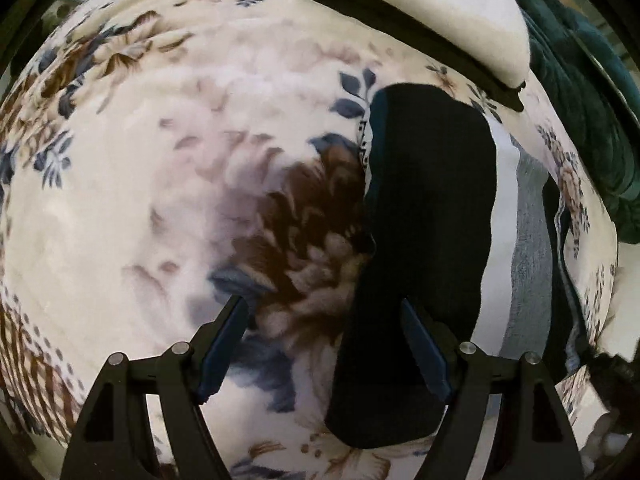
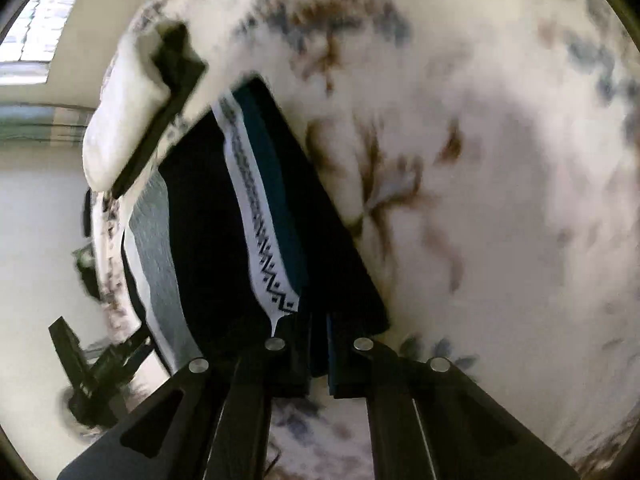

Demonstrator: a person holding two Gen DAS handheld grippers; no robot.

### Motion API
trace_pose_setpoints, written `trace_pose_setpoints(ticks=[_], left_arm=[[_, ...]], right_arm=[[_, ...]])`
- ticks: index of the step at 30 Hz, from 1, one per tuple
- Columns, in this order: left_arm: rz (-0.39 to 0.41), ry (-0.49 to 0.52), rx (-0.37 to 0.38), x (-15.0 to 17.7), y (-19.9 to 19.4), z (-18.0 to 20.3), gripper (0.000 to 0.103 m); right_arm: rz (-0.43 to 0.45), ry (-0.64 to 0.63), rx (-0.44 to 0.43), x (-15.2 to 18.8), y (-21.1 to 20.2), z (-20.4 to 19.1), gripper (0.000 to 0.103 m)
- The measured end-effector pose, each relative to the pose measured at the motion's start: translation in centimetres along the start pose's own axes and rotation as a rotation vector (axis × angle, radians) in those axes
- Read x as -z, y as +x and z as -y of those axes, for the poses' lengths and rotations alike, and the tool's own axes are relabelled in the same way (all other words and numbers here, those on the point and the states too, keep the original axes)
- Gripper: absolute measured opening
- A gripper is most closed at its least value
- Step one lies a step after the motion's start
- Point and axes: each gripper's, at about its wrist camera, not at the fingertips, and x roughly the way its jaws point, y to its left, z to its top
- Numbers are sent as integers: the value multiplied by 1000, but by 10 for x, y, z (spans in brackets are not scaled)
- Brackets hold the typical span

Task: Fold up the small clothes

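Observation:
A dark, near-black small garment (image 1: 424, 216) lies on a floral blanket (image 1: 140, 184), with white and grey striped cloth (image 1: 520, 240) beside it on the right. My left gripper (image 1: 324, 320) is open just above the blanket, its right finger over the garment's lower edge. In the right wrist view my right gripper (image 2: 318, 354) is shut on the garment's edge (image 2: 320, 320), where dark, teal and white patterned bands (image 2: 260, 216) meet. The garment stretches away from the fingers.
A white folded cloth over a black layer (image 1: 460, 12) lies at the back. A dark green plush cover (image 1: 580, 92) sits at the far right. The blanket (image 2: 500, 160) fills the right wrist view. A black stand (image 2: 92, 368) is at the lower left.

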Motion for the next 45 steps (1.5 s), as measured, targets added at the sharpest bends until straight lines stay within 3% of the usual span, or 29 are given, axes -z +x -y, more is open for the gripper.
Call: trace_pose_setpoints(ticks=[2, 4, 6, 8, 9, 10, 11, 13, 16, 18, 20, 23, 25, 26, 27, 28, 30, 39, 45], left_arm=[[-5, 14, 2, -1, 3, 4, 77], [-7, 28, -3, -4, 4, 7, 77], [4, 34, 7, -7, 2, 8, 77], [21, 27, 56, -12, -2, 4, 77], [31, 23, 102, -14, -3, 1, 77], [37, 16, 185, -18, -3, -2, 79], [36, 9, 243, -21, -1, -5, 90], [23, -12, 391, -29, 12, -9, 95], [-31, -33, 579, -41, 43, -6, 95], [-76, -39, 611, -47, 66, -2, 95], [-73, -21, 616, -51, 75, 3, 95], [-48, -1, 657, -54, 72, 8, 95], [-29, 8, 710, -52, 68, 13, 53], [-27, 15, 721, -49, 65, 16, 40], [-8, 31, 727, -49, 59, 18, 33], [7, 43, 730, -49, 54, 19, 31], [20, 53, 729, -54, 50, 23, 28], [62, 60, 790, -80, -1, 27, 26], [126, 105, 801, -158, -53, 37, 26]], right_arm=[[33, -52, 45, -4, -7, -4, 5], [0, -96, 111, -11, 4, -8, 5], [-107, -93, 117, -9, 28, -1, 5], [-204, -70, 49, -13, 42, 6, 10], [-209, -54, 27, -17, 40, 10, 16], [-197, -34, -5, -22, 34, 14, 32], [-160, -7, -63, -31, 26, 21, 52], [-128, 8, -147, -44, 23, 27, 70], [-199, -22, -254, -68, 57, 25, 73], [-269, -70, -263, -77, 88, 17, 73], [-299, -71, -318, -80, 106, 9, 77], [-324, -79, -409, -82, 112, -4, 77], [-344, -109, -413, -80, 119, -13, 74], [-341, -122, -414, -78, 121, -17, 63], [-343, -119, -426, -77, 121, -18, 52], [-339, -110, -428, -76, 119, -18, 35], [-302, -113, -421, -75, 110, -21, 28], [-171, -120, -416, -81, 38, -48, 21], [-78, -154, -463, -118, -6, -111, 21]])
